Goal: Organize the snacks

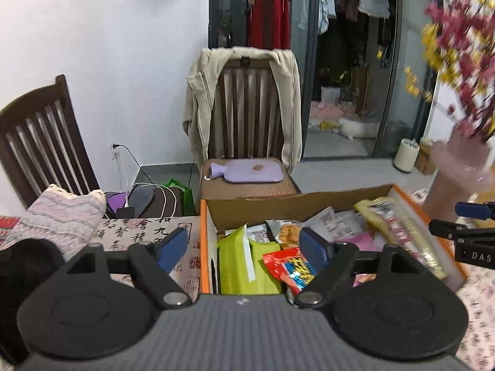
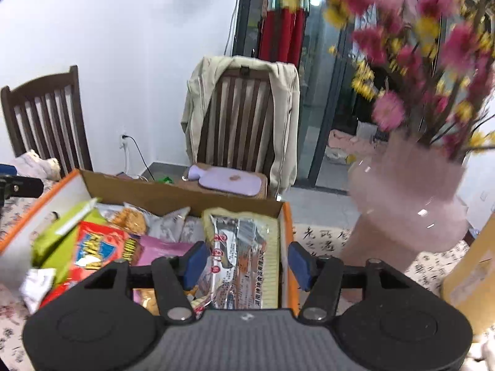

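Cardboard box (image 1: 278, 205) brims with snack packets; left tool (image 1: 244, 247) and right tool (image 2: 244, 262) both hover over it, jaws wide apart, nothing held.

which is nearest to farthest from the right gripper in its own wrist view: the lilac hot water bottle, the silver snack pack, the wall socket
From the right gripper:
1. silver snack pack, in the box right between the open jaws.
2. lilac hot water bottle, on the chair seat beyond the box.
3. wall socket, low on the wall, back left.
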Tool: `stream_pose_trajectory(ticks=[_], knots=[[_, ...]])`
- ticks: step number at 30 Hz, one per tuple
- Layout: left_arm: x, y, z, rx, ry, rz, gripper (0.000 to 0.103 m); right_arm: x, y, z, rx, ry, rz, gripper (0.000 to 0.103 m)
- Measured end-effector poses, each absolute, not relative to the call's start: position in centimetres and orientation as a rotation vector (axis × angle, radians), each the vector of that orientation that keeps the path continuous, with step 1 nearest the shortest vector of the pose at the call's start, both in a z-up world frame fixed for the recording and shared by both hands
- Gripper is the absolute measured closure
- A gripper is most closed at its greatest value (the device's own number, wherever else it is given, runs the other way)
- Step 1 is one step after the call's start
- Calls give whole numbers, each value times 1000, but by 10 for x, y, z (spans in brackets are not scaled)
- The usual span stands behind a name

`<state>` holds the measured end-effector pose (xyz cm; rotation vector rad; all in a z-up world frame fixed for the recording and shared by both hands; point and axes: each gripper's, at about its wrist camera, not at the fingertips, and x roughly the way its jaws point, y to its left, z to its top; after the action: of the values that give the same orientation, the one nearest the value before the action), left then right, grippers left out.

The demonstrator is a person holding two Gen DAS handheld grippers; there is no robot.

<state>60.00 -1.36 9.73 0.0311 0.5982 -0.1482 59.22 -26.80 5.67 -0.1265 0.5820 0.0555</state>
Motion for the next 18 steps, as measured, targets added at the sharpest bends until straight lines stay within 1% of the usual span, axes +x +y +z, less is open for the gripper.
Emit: stream_pose_trajectory(ticks=[2,3,5,10,12,18], knots=[[577,-10,111,21,591,-147,15,572,-267,73,-135,559,64,34],[562,-7,118,18,580,-148,10,559,-268,81,-140,546,65,32],[533,-3,129,17,554,-139,5,532,-268,96,-142,522,77,27],[429,11,149,-25,465,-133,2,453,-269,129,-144,457,120,19],[380,14,153,-10,421,-138,1,419,-268,139,-143,420,136,18],[236,30,154,-18,243,-137,0,299,-265,149,-102,313,201,13]])
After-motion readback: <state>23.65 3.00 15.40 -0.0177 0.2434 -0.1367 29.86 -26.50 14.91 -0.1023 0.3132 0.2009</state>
